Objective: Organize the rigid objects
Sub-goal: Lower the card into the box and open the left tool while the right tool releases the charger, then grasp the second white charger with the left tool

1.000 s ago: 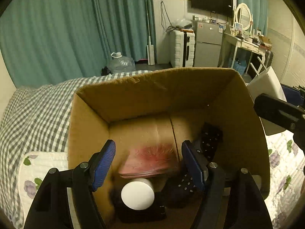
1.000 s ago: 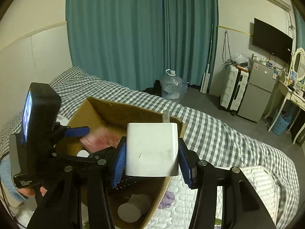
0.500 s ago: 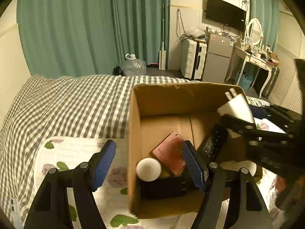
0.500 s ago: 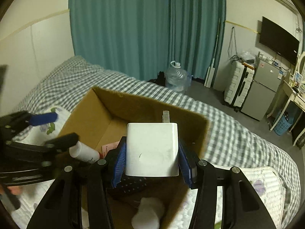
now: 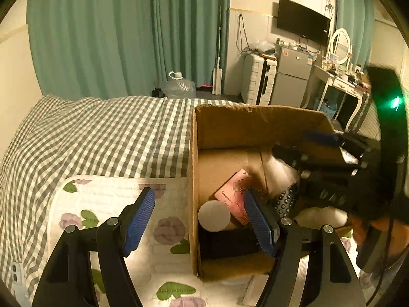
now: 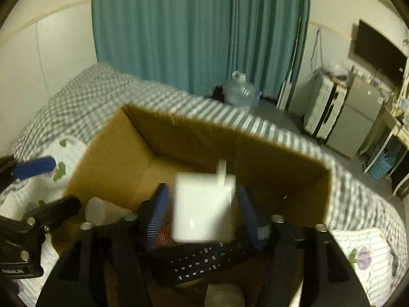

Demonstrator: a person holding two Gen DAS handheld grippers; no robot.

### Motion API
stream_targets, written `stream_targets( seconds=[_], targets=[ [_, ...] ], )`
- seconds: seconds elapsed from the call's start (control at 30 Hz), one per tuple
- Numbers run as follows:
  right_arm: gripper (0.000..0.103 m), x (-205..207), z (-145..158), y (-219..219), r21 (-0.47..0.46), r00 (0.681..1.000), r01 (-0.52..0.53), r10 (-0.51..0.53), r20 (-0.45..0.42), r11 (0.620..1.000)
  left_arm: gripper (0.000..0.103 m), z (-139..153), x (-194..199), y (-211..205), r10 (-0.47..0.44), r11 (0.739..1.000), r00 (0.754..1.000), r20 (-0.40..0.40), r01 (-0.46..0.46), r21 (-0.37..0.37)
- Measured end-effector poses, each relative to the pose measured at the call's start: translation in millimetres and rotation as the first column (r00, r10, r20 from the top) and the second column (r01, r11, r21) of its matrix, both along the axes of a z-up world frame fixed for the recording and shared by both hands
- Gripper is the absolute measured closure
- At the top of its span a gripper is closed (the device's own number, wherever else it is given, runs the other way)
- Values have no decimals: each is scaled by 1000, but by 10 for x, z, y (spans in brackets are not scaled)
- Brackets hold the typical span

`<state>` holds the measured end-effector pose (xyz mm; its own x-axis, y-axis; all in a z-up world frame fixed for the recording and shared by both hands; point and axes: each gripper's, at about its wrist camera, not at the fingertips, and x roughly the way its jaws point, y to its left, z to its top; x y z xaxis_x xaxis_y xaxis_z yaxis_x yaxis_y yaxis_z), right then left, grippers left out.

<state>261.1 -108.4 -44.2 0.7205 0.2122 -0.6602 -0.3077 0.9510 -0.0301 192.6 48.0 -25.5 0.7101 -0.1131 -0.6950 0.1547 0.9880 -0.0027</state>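
A brown cardboard box [image 5: 255, 125] [image 6: 184, 138] stands on the bed. It holds a pink booklet [image 5: 234, 195], a white-capped bottle [image 5: 214, 216], a black remote [image 6: 202, 261] and a black case [image 5: 225, 241]. My right gripper [image 6: 203, 212] is inside the box with a white charger plug [image 6: 203, 208] between its jaws; small gaps show at both sides and the view is blurred. The right gripper also shows in the left wrist view [image 5: 319, 163]. My left gripper [image 5: 198, 222] is open and empty, straddling the box's left wall.
The bed has a grey checked sheet [image 5: 102, 138] and a floral quilt [image 5: 163, 230]. Beyond it are teal curtains [image 5: 127, 33], a water jug [image 5: 179, 87], a white suitcase [image 5: 258, 76], a small fridge [image 5: 291, 81] and a desk [image 5: 340, 84].
My right gripper has moved down into the box with the charger and its jaws have loosened. My left gripper has pulled back out of the box toward its left wall.
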Motion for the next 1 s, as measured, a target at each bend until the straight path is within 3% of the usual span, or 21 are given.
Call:
stream_targets(
  seconds=[0.2, 0.43, 0.57, 0.77, 1.0],
  targets=[
    [31, -338, 427, -83, 25, 998, 29, -30, 48, 999, 28, 38, -344, 140, 19, 998, 1000, -10, -20, -52],
    [30, -1010, 578, -218, -15, 996, 75, -75, 47, 997, 28, -120, -740, 136, 19, 998, 999, -43, -21, -54],
    [26, -1470, 434, -254, -67, 995, 92, -90, 36, 993, 28, -317, -902, 85, 9, 998, 997, -79, -14, -57],
    [26, -1878, 16, -321, -48, 994, 106, -107, -24, 993, 28, -618, -1027, -50, -38, 998, 991, -127, 32, -48],
    [25, -1831, -559, -398, -63, 983, 115, -122, -136, 991, 28, -992, -979, -296, -83, 996, 980, -182, 83, -9]
  ],
)
